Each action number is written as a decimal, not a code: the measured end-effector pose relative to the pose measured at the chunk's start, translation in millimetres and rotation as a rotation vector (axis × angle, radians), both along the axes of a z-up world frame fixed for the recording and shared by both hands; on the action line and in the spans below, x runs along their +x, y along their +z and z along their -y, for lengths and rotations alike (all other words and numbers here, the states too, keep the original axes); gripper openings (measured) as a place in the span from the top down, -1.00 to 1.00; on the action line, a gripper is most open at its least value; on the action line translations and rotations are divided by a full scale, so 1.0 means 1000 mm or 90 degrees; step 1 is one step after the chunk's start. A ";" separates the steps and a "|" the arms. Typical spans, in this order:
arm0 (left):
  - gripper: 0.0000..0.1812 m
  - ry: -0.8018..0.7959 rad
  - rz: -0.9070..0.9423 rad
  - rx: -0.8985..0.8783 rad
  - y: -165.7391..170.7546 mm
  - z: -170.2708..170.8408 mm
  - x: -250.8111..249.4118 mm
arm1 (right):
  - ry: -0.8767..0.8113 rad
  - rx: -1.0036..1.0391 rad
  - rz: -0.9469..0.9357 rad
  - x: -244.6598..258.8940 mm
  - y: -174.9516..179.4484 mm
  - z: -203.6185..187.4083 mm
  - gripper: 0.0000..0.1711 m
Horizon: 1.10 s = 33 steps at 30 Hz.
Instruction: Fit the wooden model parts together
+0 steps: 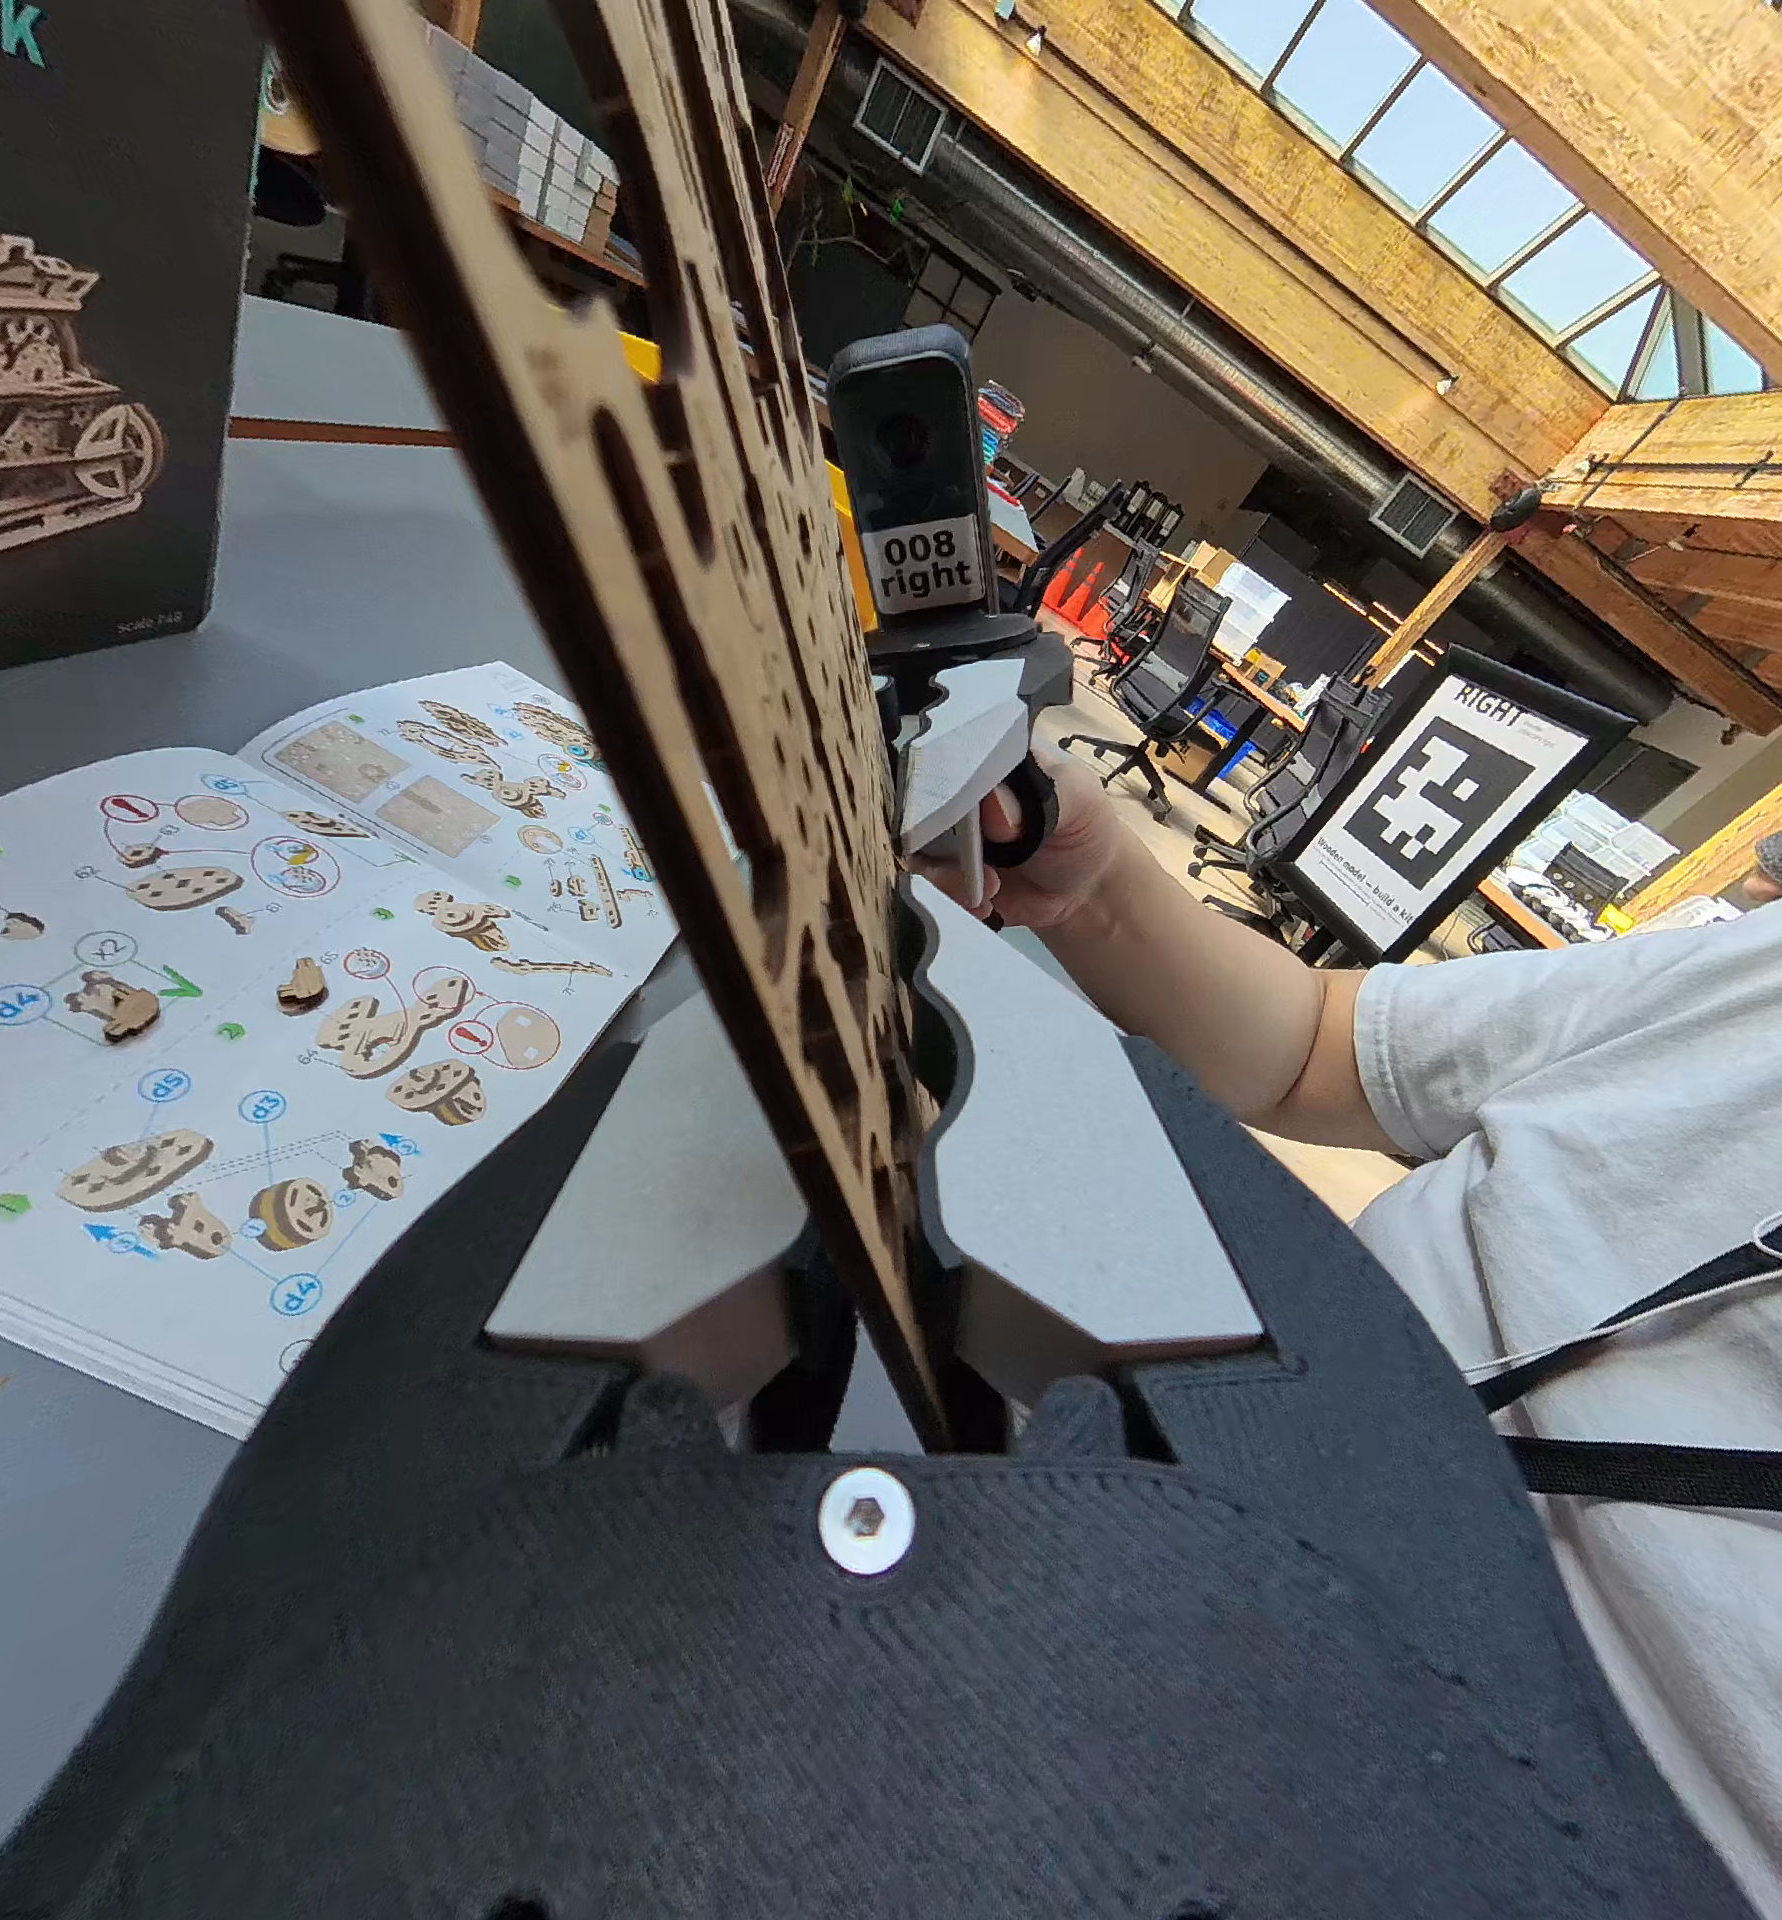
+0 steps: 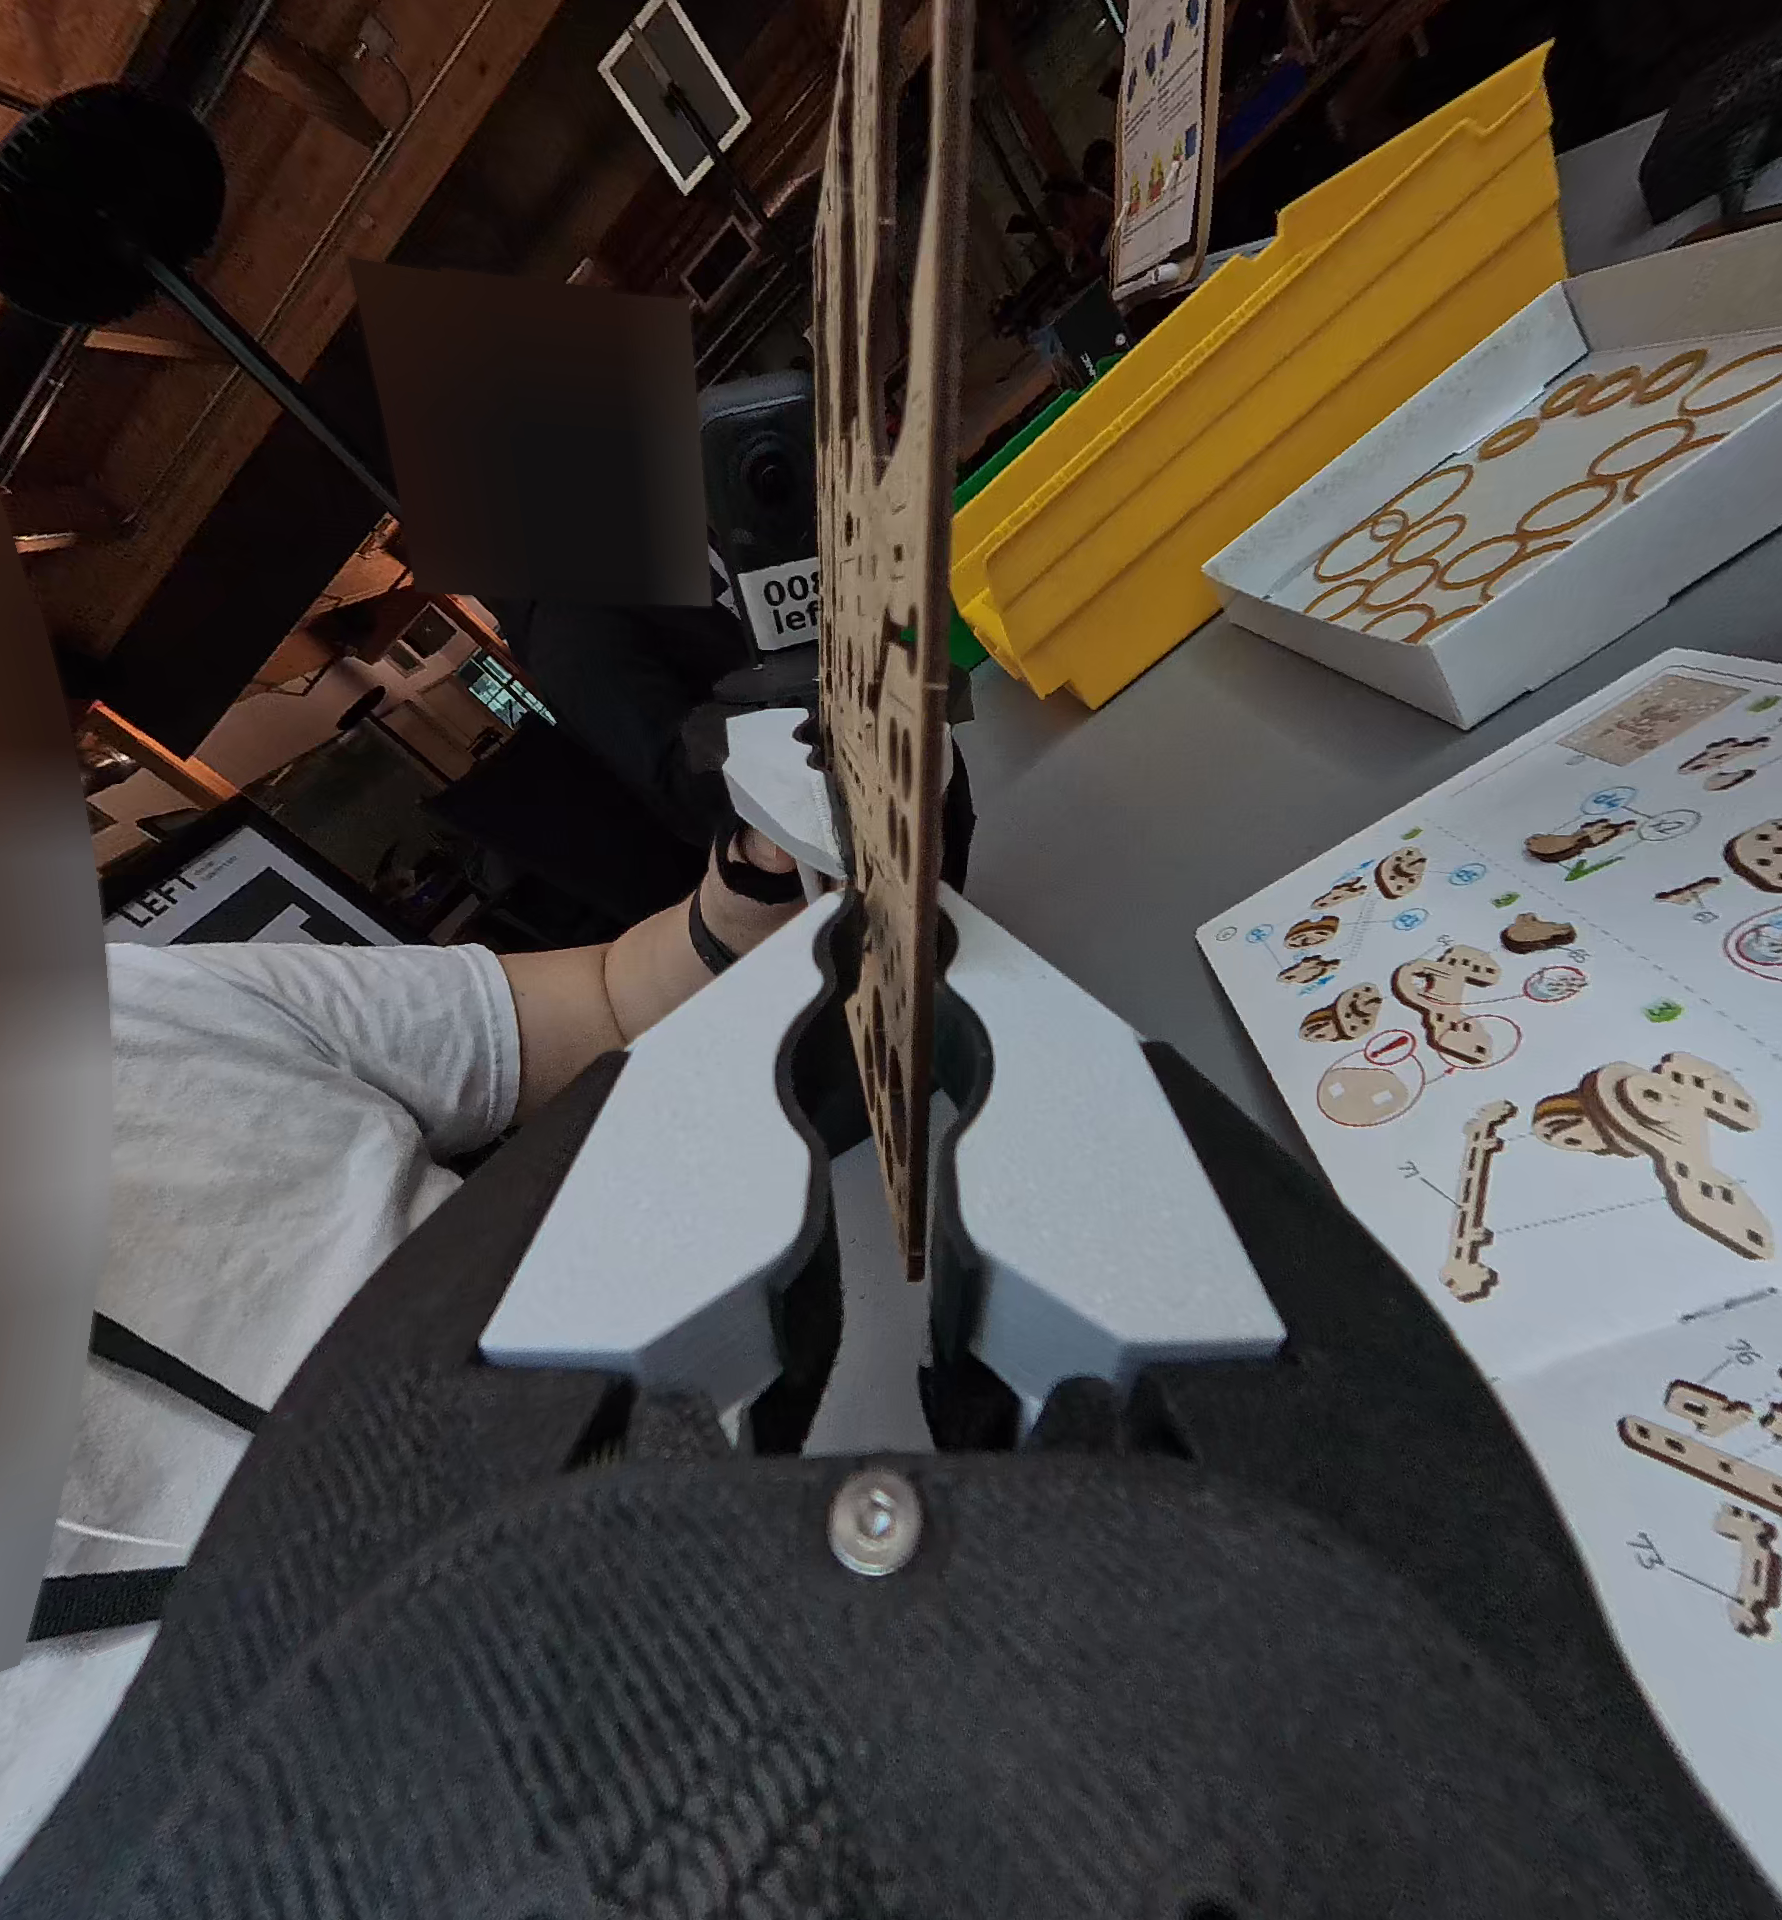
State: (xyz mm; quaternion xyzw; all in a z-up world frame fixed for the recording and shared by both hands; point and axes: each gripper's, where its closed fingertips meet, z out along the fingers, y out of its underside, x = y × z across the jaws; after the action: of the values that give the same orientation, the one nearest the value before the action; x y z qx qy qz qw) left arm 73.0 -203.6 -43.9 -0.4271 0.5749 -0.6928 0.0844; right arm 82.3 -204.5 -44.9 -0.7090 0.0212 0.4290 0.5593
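Note:
A laser-cut wooden parts sheet (image 1: 658,520) stands upright over the grey table (image 1: 347,561), held between both grippers. My left gripper (image 1: 814,935) is shut on one edge of the sheet, which runs up from between its grey fingers toward the top left. My right gripper (image 2: 892,914) is shut on the opposite edge of the same sheet (image 2: 887,520), seen edge-on. The right gripper (image 1: 960,800) shows in the left wrist view behind the sheet, in a hand. The left gripper (image 2: 793,800) shows in the right wrist view beyond the sheet.
An open instruction booklet (image 1: 243,987) lies flat on the table, also in the right wrist view (image 2: 1541,1039). A black kit box (image 1: 66,364) stands at the far left. A yellow bin (image 2: 1282,416) and a white tray (image 2: 1489,665) with a wooden ring sheet sit behind. A person in a white shirt (image 1: 1593,1143) is close. Only a small space, under 4 cm, lies between the two pairs of fingers.

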 end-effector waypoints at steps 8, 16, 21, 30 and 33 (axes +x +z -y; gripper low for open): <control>0.98 0.010 -0.002 0.023 -0.002 0.004 0.000 | 0.014 -0.010 0.057 -0.001 -0.006 0.004 0.92; 0.98 0.033 0.016 0.067 -0.001 0.005 0.000 | -0.018 -0.015 0.079 0.004 -0.008 0.002 0.89; 0.98 0.003 0.005 0.021 -0.001 0.000 0.000 | -0.027 0.006 0.080 0.003 -0.005 -0.001 0.89; 0.98 0.087 0.122 -0.060 0.048 -0.059 -0.010 | -0.108 0.123 0.012 0.036 0.038 0.012 0.73; 0.98 0.155 0.199 -0.064 0.071 -0.090 -0.020 | -0.174 0.099 0.113 0.054 0.025 0.009 0.75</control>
State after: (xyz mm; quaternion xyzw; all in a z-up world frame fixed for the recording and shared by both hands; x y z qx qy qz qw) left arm 53.4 -113.2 27.2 -0.3845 0.4639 -0.7630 0.2339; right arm 135.8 -213.1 -19.6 -0.6892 0.0348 0.2851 0.6652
